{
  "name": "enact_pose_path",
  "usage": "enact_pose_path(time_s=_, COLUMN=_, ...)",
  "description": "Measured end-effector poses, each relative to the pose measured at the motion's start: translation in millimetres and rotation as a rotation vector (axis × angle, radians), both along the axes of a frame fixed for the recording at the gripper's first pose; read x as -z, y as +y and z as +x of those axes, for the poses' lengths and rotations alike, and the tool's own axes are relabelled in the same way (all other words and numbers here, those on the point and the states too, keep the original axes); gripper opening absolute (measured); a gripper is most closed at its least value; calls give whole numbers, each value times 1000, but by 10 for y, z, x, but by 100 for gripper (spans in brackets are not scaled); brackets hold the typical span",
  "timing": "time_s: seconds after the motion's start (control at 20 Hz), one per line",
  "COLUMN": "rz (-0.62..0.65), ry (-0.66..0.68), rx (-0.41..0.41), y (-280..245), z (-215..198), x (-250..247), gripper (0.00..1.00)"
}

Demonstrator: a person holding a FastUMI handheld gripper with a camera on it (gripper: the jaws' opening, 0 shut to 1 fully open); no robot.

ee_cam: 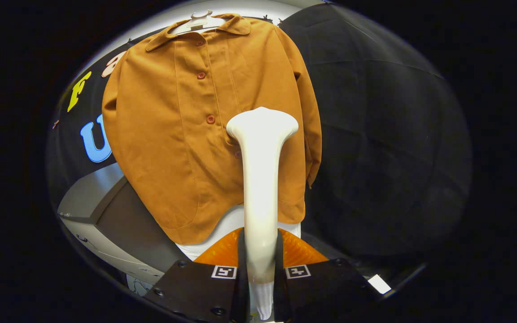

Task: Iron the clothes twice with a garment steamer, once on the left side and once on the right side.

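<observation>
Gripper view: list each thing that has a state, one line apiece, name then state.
gripper: shut on the steamer handle, one finger on each side.
garment steamer: held upright, head up in front of the shirt near the button line; contact with the cloth cannot be told.
orange shirt: hanging on a hanger, buttoned, collar folded down.
hanger: at the top of the shirt, inside the collar.

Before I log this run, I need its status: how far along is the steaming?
Done: the claw is shut on the garment steamer. In hand: the steamer's head is raised in front of the orange shirt on its hanger, beside the button placket. Left: nothing shows whether either pass is finished.
</observation>
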State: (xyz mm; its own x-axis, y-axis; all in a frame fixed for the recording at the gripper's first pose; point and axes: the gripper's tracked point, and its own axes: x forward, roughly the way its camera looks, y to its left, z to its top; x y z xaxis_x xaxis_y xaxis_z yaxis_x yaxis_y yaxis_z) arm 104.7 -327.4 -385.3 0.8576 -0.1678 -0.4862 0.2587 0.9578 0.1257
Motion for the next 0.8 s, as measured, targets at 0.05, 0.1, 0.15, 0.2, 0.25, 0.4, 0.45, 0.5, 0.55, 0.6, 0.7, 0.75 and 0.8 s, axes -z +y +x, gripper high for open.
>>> enact_pose_path(time_s=0.05, rz=5, ry=16, rx=5, y=12, z=-48, x=69, gripper=24)
enact_pose_path(time_s=0.1, rz=9, ry=31, rx=9, y=29, z=-93, x=127, gripper=24)
enact_pose_path(time_s=0.15, rz=12, ry=44, rx=13, y=38, z=-133, x=180, gripper=24)
enact_pose_path(time_s=0.2, rz=16, ry=53, rx=16, y=50, z=-172, x=221, gripper=24)
enact_pose_path(time_s=0.25, rz=15, ry=67, rx=18, y=67, z=-202, x=276, gripper=24)
enact_pose_path(time_s=0.4, rz=10, ry=121, rx=25, y=129, z=-422, x=464, gripper=25)
enact_pose_path(time_s=0.45, rz=16, ry=132, rx=27, y=169, z=-464, x=506, gripper=24)
enact_pose_path(time_s=0.5, rz=22, ry=142, rx=28, y=207, z=-527, x=549, gripper=24)
enact_pose_path(time_s=0.55, rz=24, ry=152, rx=31, y=245, z=-591, x=582, gripper=24)
enact_pose_path(time_s=0.6, rz=27, ry=156, rx=34, y=280, z=-643, x=594, gripper=24)
enact_pose_path(time_s=0.7, rz=32, ry=146, rx=34, y=375, z=-708, x=547, gripper=24)
enact_pose_path(time_s=0.75, rz=23, ry=140, rx=27, y=416, z=-729, x=499, gripper=24)
enact_pose_path(time_s=0.8, rz=11, ry=132, rx=19, y=450, z=-744, x=439, gripper=24)
